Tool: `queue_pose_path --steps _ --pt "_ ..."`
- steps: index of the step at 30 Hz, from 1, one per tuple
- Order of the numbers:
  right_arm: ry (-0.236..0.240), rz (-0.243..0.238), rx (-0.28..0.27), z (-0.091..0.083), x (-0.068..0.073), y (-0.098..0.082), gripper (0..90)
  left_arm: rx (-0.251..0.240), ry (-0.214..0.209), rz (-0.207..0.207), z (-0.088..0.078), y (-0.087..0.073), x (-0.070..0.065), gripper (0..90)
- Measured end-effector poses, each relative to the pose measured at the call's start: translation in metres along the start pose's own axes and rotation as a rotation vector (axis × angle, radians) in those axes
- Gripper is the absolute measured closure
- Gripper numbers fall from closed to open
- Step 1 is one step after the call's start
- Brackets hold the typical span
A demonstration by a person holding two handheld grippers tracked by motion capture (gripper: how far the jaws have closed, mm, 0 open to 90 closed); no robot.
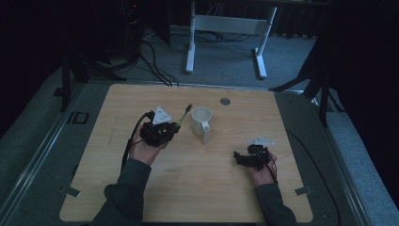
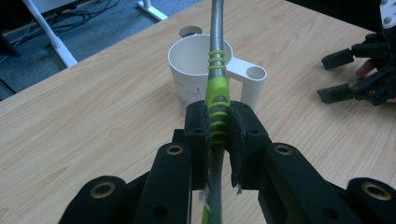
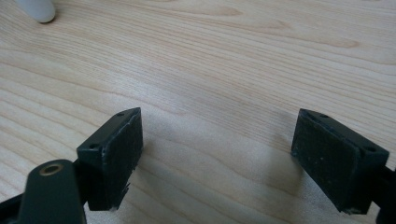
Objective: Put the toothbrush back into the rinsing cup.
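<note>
The left claw (image 2: pixel 218 128) was clamped tight on the toothbrush (image 2: pixel 217 88), pads squeezing its green-and-grey handle, shaft slanting up and away toward the white mug (image 2: pixel 194 70). The mug stood upright mid-bench (image 1: pixel 197 188), handle toward the person, the brush's far end just beside its rim in the high view. Over on the right, the right claw (image 3: pixel 233 154) sat wide open and empty, low over bare wood, well apart from the mug.

A light wooden counter (image 1: pixel 188 188) with a small round grey grommet (image 1: pixel 225 100) near its far edge stands on grey carpet (image 1: pixel 226 66); beyond it, a white metal desk frame (image 1: pixel 226 28) and black cables (image 1: pixel 155 66).
</note>
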State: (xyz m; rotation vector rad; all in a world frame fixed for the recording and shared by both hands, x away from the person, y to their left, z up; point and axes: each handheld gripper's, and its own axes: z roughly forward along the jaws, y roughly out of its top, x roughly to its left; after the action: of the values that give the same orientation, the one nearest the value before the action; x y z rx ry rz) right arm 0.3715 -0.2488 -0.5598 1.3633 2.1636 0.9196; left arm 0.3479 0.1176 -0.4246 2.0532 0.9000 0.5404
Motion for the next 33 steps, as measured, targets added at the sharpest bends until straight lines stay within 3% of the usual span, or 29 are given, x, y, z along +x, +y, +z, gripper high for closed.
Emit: queue_pose_path --steps 11,33 --pt "0.000 0.000 0.000 0.0000 0.0000 0.0000 16.3 -0.026 0.024 -0.018 -0.0023 0.0003 0.0021 78.8" --pt "-0.001 0.001 -0.001 0.0001 0.0001 0.0000 16.3 -0.098 0.009 -0.084 -0.0050 0.0015 0.0083 78.7"
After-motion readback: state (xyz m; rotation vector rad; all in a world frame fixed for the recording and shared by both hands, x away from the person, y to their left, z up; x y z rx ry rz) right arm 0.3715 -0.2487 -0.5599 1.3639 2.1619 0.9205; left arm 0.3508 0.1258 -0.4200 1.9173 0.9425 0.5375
